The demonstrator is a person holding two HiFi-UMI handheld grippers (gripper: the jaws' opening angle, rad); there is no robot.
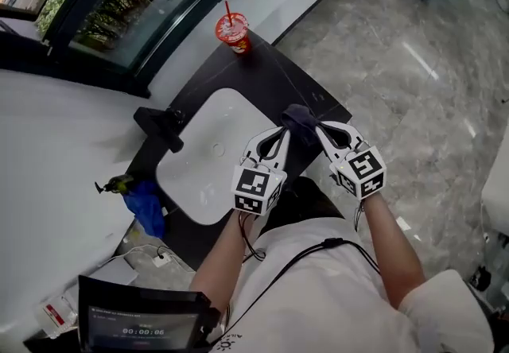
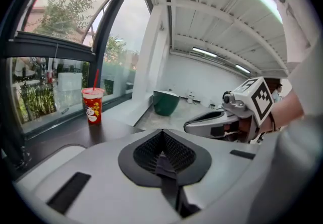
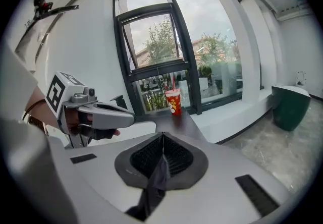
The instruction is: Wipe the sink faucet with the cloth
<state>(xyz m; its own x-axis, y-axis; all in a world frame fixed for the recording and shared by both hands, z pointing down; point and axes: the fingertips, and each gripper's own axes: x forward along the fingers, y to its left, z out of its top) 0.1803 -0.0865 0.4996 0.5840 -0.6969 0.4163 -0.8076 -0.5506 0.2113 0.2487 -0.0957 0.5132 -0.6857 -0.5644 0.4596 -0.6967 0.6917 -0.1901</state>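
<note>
A dark grey cloth (image 1: 300, 116) hangs bunched between my two grippers, above the right edge of the black counter. My left gripper (image 1: 284, 131) is shut on the cloth's left end; a strip of the cloth (image 2: 167, 167) shows pinched in the left gripper (image 2: 162, 146). My right gripper (image 1: 320, 129) is shut on the other end, and the cloth (image 3: 156, 183) trails down from the right gripper (image 3: 162, 143). The black faucet (image 1: 160, 126) stands at the far left side of the white sink (image 1: 199, 184), well apart from both grippers.
A red cup with a straw (image 1: 233, 32) stands on the counter's far end by the window. A blue rag (image 1: 147, 206) and small items lie left of the sink. A dark green bin (image 3: 289, 106) sits on the marble floor to the right.
</note>
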